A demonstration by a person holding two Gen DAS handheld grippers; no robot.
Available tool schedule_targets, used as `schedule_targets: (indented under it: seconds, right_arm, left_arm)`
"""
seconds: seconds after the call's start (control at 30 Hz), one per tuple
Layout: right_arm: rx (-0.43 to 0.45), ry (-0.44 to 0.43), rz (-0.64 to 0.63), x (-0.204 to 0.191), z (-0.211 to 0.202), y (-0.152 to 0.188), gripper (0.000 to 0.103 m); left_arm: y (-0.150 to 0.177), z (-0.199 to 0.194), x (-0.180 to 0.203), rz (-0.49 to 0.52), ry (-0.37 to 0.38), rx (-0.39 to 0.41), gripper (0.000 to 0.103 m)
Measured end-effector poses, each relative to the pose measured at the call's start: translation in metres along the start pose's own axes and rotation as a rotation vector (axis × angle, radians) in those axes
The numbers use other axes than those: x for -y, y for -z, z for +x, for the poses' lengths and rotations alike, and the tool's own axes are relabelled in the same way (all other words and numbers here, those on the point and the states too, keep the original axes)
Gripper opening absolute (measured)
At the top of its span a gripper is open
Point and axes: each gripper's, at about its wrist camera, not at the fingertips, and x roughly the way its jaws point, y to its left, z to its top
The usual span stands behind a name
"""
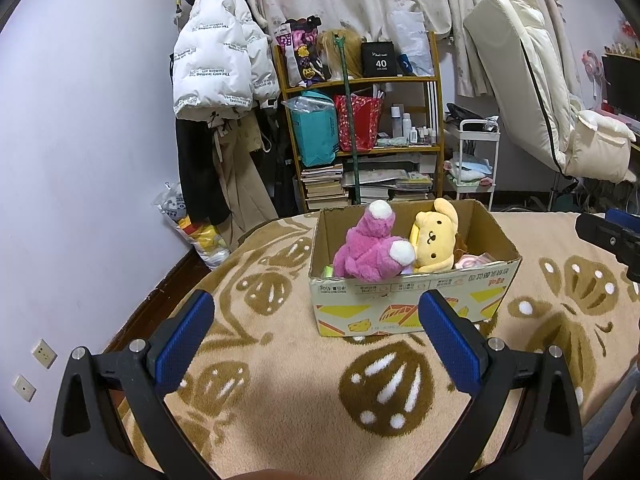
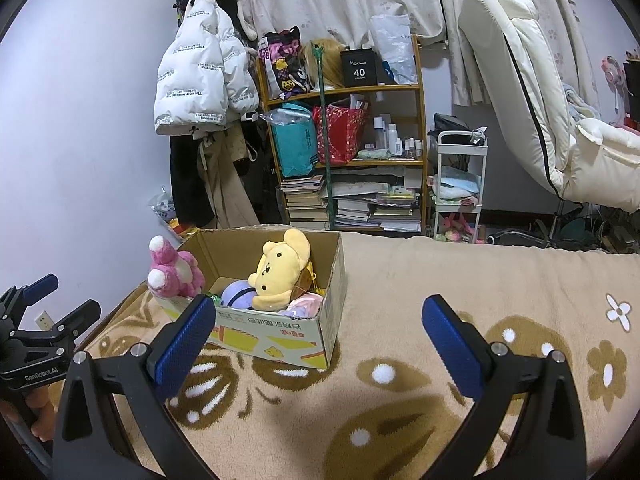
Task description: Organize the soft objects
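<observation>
Left wrist view — left gripper [image 1: 316, 324], jaws spread and empty, above the blanket [image 1: 280, 400]; cardboard box [image 1: 408, 304] ahead holds pink plush [image 1: 370, 250] and yellow plush [image 1: 434, 238].

Right wrist view — right gripper [image 2: 320, 326], jaws likewise apart, empty; box at its left.

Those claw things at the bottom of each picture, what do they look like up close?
Each gripper, left and right, has two black plastic arms with silver bolts, ending in fingers faced with dimpled blue pads. Seen from the right wrist view, the left one's black body carries white "GenRobot.AI" lettering.
</observation>
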Motion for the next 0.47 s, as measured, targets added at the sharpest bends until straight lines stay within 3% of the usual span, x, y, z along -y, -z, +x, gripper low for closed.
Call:
schedule_targets:
  seconds: [0.47]
  right_arm:
    - [-0.013, -0.002, -0.006, 0.0044, 0.0013, 0.0072, 0.103]
  left_arm:
    - [0.0040, -0.0027, 0.0034, 0.014, -0.017, 0.013, 0.101]
